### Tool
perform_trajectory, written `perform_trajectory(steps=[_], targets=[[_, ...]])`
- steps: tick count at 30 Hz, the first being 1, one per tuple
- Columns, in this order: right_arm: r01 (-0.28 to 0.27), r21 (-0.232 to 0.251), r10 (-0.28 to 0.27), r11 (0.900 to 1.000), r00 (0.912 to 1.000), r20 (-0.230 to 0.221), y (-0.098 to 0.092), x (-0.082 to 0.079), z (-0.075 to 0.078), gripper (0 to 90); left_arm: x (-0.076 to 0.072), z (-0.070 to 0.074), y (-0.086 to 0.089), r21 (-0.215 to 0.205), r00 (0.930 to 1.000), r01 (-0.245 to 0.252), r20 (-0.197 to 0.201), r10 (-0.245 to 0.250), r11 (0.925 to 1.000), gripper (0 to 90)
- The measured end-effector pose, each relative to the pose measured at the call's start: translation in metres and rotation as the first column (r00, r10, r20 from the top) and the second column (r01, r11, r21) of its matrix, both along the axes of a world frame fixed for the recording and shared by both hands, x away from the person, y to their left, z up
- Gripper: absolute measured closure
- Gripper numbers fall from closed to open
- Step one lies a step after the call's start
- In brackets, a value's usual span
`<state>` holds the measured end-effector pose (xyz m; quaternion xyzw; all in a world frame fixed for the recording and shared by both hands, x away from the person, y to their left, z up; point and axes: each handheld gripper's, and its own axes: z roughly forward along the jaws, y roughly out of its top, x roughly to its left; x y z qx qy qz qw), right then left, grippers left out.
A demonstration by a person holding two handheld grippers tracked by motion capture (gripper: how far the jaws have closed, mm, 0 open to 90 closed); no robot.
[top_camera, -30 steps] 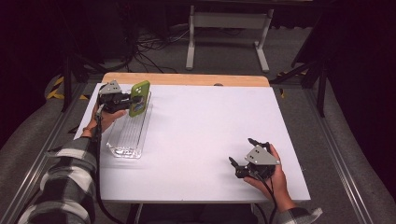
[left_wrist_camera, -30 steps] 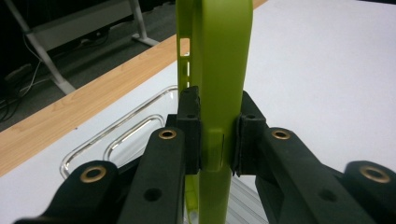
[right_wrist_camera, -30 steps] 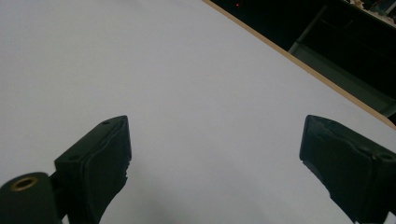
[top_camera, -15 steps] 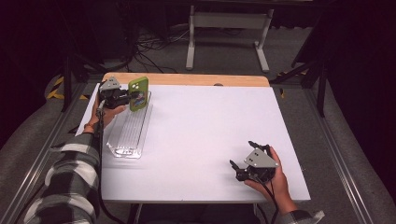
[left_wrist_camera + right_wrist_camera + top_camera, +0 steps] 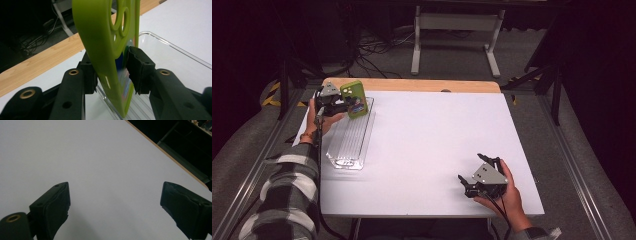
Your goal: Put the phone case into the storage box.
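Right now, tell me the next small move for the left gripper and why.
Probably draw the left gripper back, clear of the green phone case. Its jaws have just been opening and a gap shows beside one pad, while the case stands on edge in the clear tray. Go slowly; it may tip.

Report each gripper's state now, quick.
Left gripper: jaws just opening, pads off the upright green plastic phone case between them, over the clear plastic tray.
Right gripper: open, holding nothing.
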<state>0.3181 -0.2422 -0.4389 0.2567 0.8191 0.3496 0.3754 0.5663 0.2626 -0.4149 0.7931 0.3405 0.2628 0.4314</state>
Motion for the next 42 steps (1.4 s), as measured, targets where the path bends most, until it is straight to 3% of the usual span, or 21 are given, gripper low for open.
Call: perform_trajectory(steps=[3, 4, 6, 10, 13, 17, 21, 33, 38, 42], targets=[[-0.004, -0.009, 0.004, 1.000, 1.0000, 0.003, 0.001, -0.003, 0.000, 10.2, -0.001, 0.001, -0.002, 0.023, 0.9999, -0.014, -0.001, 0.014, 0.9996, 59.8], [-0.005, -0.010, 0.005, 1.000, 1.0000, 0.004, 0.001, -0.003, 0.000, 10.3, -0.001, 0.002, -0.003, 0.048, 0.9999, -0.016, 0.003, 0.016, 0.9987, 59.6], [-0.004, -0.014, 0.004, 1.000, 1.0000, 0.004, 0.001, -0.004, 0.000, 10.3, -0.001, 0.002, -0.003, 0.047, 0.9998, -0.021, 0.003, 0.021, 0.9987, 58.8], [-0.013, -0.019, 0.013, 1.000, 0.9999, 0.001, -0.001, -0.005, 0.000, 10.5, -0.005, 0.004, 0.006, 0.014, 0.9996, -0.021, -0.017, 0.021, 0.9997, 59.3], [-0.015, -0.022, 0.014, 1.000, 0.9999, -0.002, -0.002, -0.005, 0.000, 10.6, -0.008, 0.006, 0.010, 0.017, 0.9994, -0.026, -0.022, 0.026, 0.9995, 66.6], [-0.018, -0.025, 0.017, 1.000, 0.9997, -0.015, -0.001, -0.005, -0.001, 10.8, -0.008, 0.005, 0.016, -0.024, 0.9989, -0.035, -0.031, 0.034, 0.9991, 71.8], [-0.027, -0.035, 0.027, 0.999, 0.9995, -0.020, 0.002, -0.005, -0.002, 11.1, -0.007, 0.002, 0.012, -0.039, 0.9975, -0.067, -0.026, 0.066, 0.9970, 73.1], [-0.029, -0.031, 0.028, 0.999, 0.9993, -0.023, 0.002, -0.005, -0.002, 11.4, -0.003, -0.002, -0.012, 0.041, 0.9928, -0.117, 0.030, 0.116, 0.9923, 73.2], [-0.030, -0.034, 0.029, 0.999, 0.9992, -0.026, 0.002, -0.005, -0.003, 11.7, -0.001, -0.003, -0.017, 0.081, 0.9901, -0.138, 0.038, 0.135, 0.9871, 73.9], [-0.032, -0.031, 0.031, 0.999, 0.9992, -0.026, 0.002, -0.005, -0.002, 11.8, 0.000, -0.003, -0.017, 0.090, 0.9893, -0.143, 0.041, 0.140, 0.9856, 73.7]])
